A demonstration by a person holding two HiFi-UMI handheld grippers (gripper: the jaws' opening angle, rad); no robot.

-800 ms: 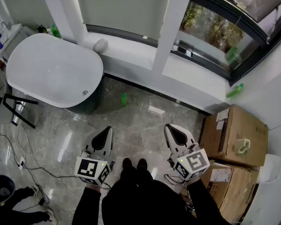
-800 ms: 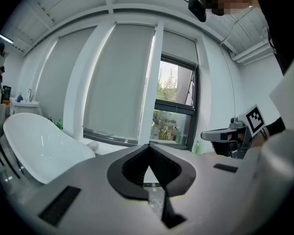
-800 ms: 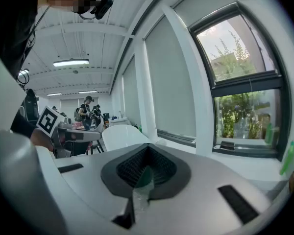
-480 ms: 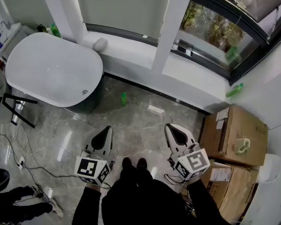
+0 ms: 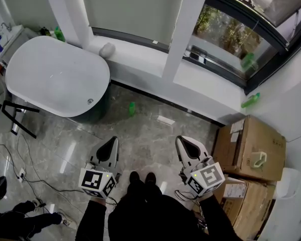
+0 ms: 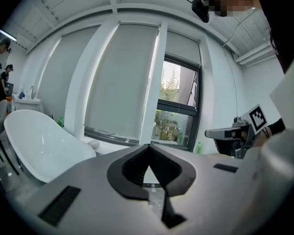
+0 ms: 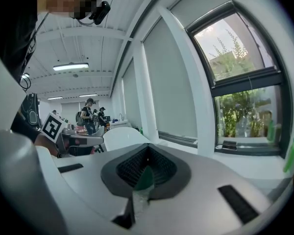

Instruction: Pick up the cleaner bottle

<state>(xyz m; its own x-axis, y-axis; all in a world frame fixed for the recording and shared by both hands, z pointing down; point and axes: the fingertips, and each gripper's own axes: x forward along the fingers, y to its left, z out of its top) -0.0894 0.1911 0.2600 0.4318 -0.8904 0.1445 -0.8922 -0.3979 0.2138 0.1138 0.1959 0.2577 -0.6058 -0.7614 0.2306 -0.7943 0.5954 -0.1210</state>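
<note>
- Bathtub (image 5: 55,74), white: stood well ahead and left of the left jaws.
- Cardboard boxes (image 5: 251,144): stacked just right of the right jaws.
- Left gripper (image 5: 113,140): jaws together, nothing held.
- Right gripper (image 5: 182,141): jaws met at the tips, nothing held.
- Cleaner bottle (image 5: 132,109), small, green: on the floor ahead of both jaw pairs, well apart from them, apparently upright.
- Second green bottle (image 5: 251,100): on the window sill, far ahead and right.

Risks, as judged:
- Jaws left closed on approach would likely knock the floor bottle over.
- The sill bottle could be taken by mistake.
</note>
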